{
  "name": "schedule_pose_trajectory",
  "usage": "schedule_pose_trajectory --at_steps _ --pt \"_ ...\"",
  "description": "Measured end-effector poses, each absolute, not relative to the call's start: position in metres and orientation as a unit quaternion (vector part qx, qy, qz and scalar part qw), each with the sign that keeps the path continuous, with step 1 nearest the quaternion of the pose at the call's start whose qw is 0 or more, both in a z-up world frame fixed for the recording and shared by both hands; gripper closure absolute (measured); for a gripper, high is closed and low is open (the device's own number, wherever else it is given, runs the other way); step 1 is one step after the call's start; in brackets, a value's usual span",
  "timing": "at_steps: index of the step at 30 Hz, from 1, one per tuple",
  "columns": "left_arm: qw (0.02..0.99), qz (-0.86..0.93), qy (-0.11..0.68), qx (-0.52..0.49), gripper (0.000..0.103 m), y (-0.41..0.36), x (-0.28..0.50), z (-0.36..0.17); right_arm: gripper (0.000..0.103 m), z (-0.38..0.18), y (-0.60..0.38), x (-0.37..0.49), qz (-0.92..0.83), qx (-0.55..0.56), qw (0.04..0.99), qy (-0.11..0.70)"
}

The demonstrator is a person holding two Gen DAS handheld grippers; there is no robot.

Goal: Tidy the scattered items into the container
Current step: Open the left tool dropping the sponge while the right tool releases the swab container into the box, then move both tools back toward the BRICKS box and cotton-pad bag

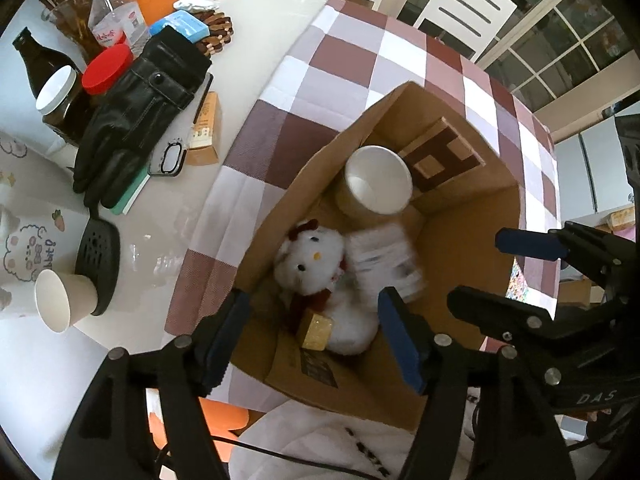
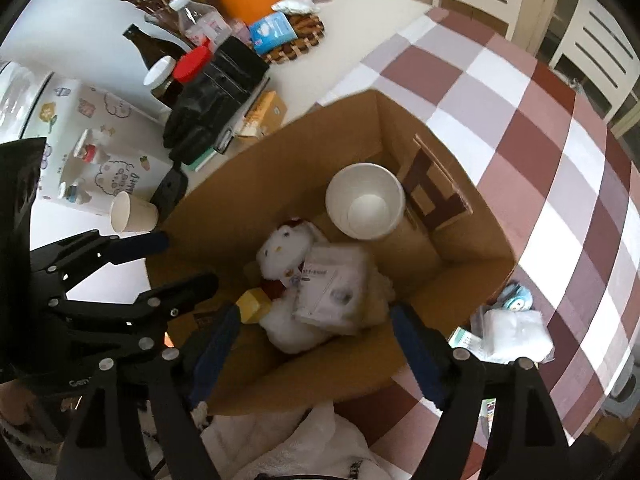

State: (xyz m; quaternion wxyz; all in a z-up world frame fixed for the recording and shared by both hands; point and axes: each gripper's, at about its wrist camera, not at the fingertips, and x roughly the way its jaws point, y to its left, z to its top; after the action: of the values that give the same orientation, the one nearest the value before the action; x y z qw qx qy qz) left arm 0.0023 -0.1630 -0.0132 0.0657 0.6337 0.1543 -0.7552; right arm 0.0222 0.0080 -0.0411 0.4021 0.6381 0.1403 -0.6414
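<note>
Cardboard box [image 2: 460, 280] on checked cloth [image 2: 540, 140] is the ref. Inside: white plush [image 2: 280, 256], paper cup [image 2: 364, 200] toward far wall, white packet [image 2: 328, 288] lying on plush, small yellow block [image 2: 252, 306] beside plush. Left gripper [image 1: 312, 340] and right gripper [image 2: 316, 344] both over box's near edge, jaws spread, nothing btwn them. Wrapped white packet [image 2: 516, 332] on cloth just outside box's right wall.

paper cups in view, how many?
2. One paper cup sits upright inside the cardboard box, beside the plush toy. The other cup lies on its side on the table outside the box. More could be hidden.
</note>
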Motion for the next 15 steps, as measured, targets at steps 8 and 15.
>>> schedule_pose_trajectory --at_steps 8,15 --pt "0.052 -0.766 0.14 0.626 0.032 -0.148 0.001 -0.001 0.022 -0.029 0.032 0.014 -0.668 0.633 0.371 0.126" --pt "0.033 -0.771 0.119 0.625 0.032 -0.127 -0.001 0.004 0.022 -0.026 0.061 0.015 -0.687 0.636 0.336 0.108"
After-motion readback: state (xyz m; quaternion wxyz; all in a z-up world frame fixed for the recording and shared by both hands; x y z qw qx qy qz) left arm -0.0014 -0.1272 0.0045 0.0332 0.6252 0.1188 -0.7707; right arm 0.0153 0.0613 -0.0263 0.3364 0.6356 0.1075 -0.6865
